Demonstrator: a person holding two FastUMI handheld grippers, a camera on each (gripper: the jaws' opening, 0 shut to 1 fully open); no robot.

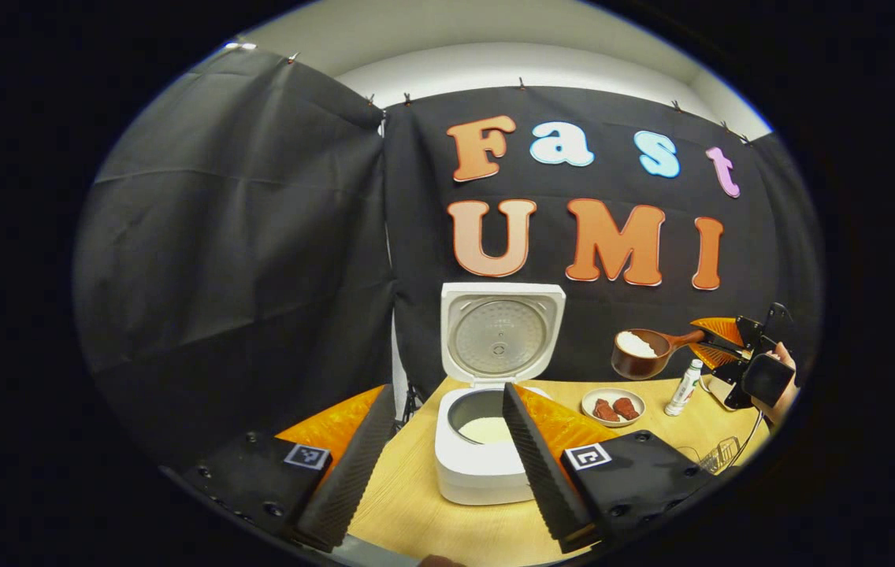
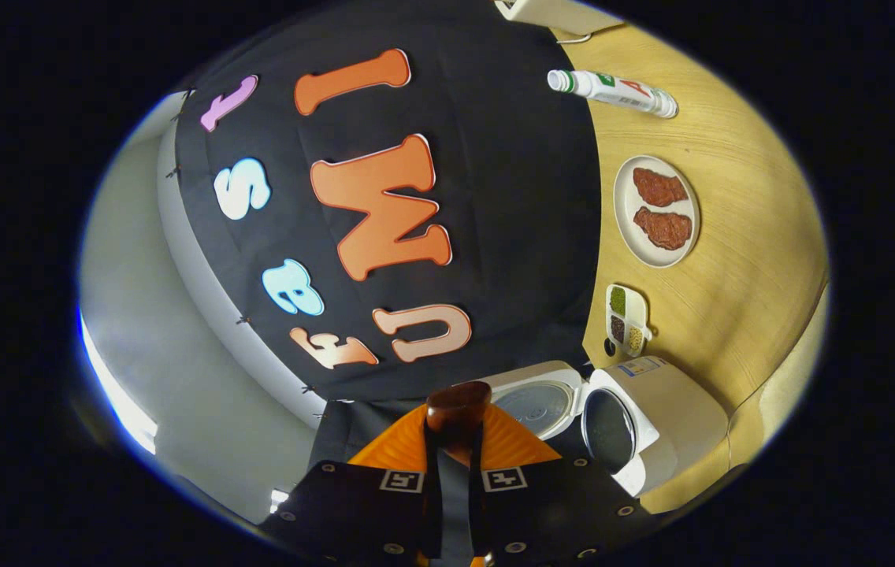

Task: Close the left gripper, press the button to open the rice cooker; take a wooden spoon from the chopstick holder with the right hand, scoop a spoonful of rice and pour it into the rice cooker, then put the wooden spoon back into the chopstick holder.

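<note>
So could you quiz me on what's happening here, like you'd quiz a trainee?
1. True or false: the rice cooker lid stands open.
2. What does the wooden spoon carry? A) meat B) rice C) nothing
3. Which tongs hold the spoon?

Key: 1 true; rice already lies in the pot. 2 B; white rice fills its bowl. 3 The right tongs, shut on the handle; the left tongs are open.
</note>
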